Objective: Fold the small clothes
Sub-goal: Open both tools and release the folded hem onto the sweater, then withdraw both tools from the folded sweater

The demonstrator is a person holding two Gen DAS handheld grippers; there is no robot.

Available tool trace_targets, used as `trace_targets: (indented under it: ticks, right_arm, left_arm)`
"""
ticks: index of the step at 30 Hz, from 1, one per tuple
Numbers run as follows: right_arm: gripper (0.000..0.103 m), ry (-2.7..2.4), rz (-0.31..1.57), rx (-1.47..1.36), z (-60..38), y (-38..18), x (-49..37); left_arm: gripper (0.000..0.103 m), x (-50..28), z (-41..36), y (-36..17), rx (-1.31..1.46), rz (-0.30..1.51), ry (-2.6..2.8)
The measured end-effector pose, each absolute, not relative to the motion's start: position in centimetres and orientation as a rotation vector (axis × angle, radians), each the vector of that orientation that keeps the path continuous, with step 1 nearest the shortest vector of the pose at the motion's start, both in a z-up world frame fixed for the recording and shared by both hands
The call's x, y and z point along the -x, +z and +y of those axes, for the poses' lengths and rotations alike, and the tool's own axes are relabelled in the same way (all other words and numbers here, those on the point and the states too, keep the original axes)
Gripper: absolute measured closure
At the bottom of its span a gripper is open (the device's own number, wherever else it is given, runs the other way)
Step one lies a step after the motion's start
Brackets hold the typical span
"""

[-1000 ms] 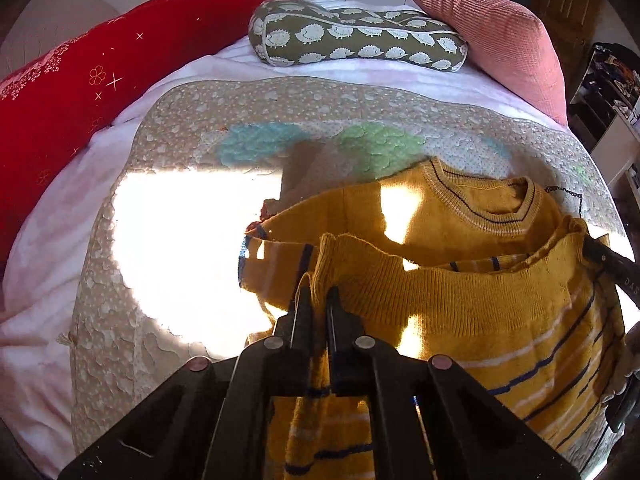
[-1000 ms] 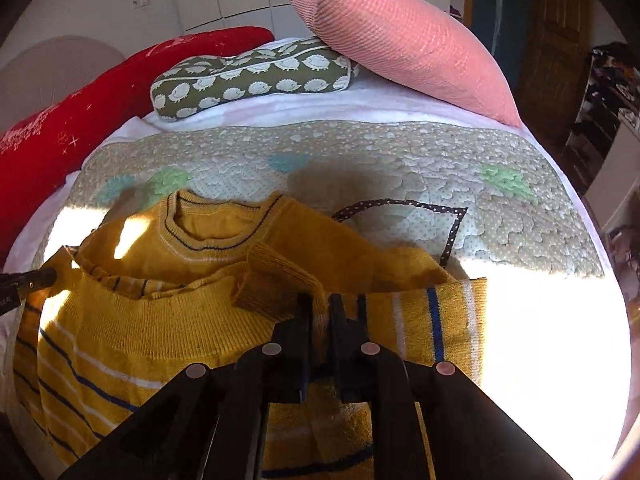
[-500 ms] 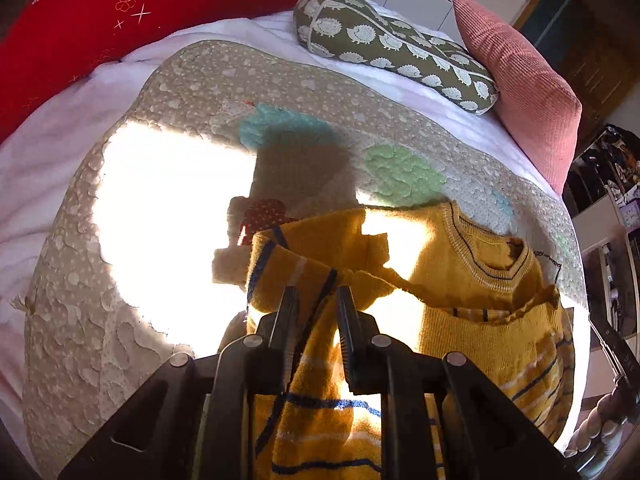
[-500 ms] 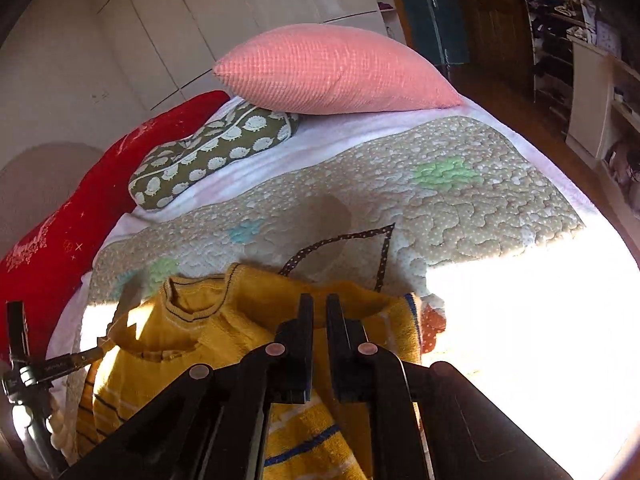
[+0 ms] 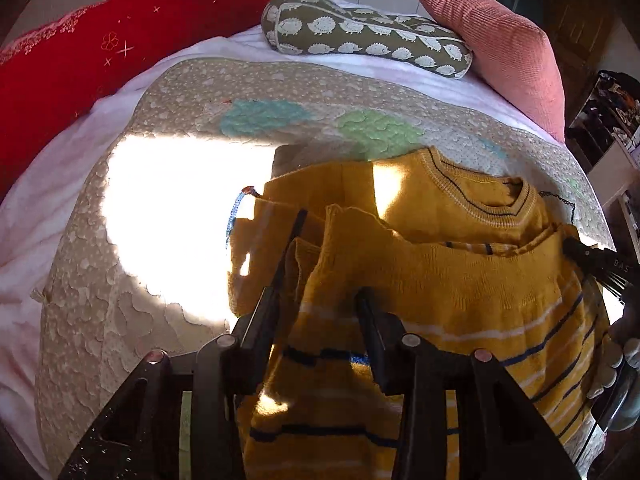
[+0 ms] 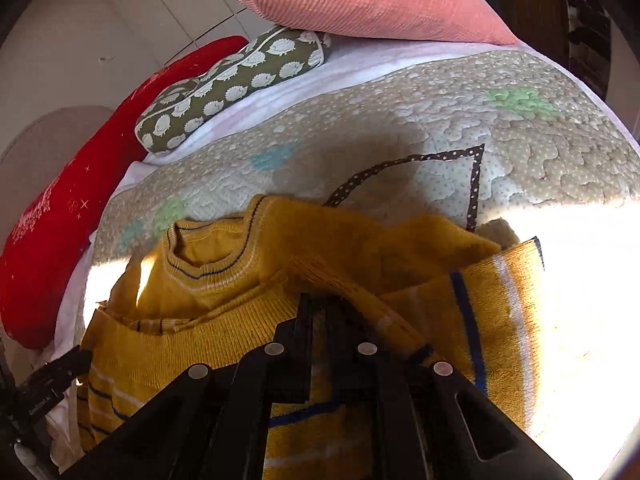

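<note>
A small mustard-yellow knit sweater (image 5: 448,280) with navy and white stripes lies on the quilt, its hem folded up toward the collar. It also shows in the right wrist view (image 6: 240,292). My left gripper (image 5: 320,256) is open, its fingers spread over the sweater's left folded edge, with the knit draped between them. My right gripper (image 6: 320,300) is shut on the sweater's folded right hem. The right gripper's tip (image 5: 592,260) shows at the right edge of the left wrist view. The left gripper's tip (image 6: 60,372) shows at the lower left of the right wrist view.
A beige quilt (image 5: 192,92) covers the bed, with a bright patch of sun on it. At the head lie a red bolster (image 5: 100,52), a green hedgehog-print cushion (image 5: 360,36) and a pink pillow (image 5: 508,48). Shelves (image 5: 608,112) stand off to the right.
My left gripper has opened and let go of the sweater's edge. My right gripper has stayed shut on the hem and has lowered it onto the sweater's body.
</note>
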State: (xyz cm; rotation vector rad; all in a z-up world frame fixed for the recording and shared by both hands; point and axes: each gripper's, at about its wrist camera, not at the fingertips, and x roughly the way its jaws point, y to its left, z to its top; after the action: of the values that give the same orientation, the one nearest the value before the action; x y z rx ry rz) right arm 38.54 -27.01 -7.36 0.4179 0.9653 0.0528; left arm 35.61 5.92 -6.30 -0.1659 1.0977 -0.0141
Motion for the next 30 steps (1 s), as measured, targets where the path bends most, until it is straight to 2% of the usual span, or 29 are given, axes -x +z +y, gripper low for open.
trace_targets:
  ticks: [3, 9, 13, 15, 19, 24, 28, 30]
  right_arm:
    - [0.095, -0.085, 0.949, -0.379, -29.4, -6.0, -37.6]
    - [0.092, 0.019, 0.799, -0.297, -27.9, -0.8, -30.3]
    - [0.076, 0.157, 0.790, -0.291, -24.9, -1.2, -25.4]
    - [0.073, 0.185, 0.840, -0.292, -24.0, -2.9, -24.7]
    - [0.073, -0.012, 0.871, -0.312, -26.3, -6.0, -23.6]
    - [0.073, -0.093, 0.719, -0.387, -28.0, -2.5, -17.1]
    - [0.058, -0.123, 0.638, -0.372, -27.6, -0.5, -11.2]
    - [0.056, -0.143, 0.630, -0.388, -27.6, -0.3, -9.1]
  left_arm:
    - [0.062, -35.9, 8.9, -7.6, 0.365, 1.124, -0.052]
    - [0.062, -31.9, 9.6, -3.6, 0.287, 1.035, -0.014]
    - [0.061, -26.2, 9.3, -0.6, 0.241, 0.946, 0.009]
    - [0.060, -22.9, 8.4, 0.7, 0.212, 0.906, 0.006]
    - [0.042, -17.2, 6.3, 2.8, 0.200, 0.859, -0.061]
    - [0.031, -11.7, 3.8, 5.4, 0.078, 0.730, -0.002]
    - [0.019, -9.2, 1.9, 7.0, 0.010, 0.632, 0.018]
    - [0.013, -8.5, 1.4, 7.5, -0.013, 0.595, 0.011]
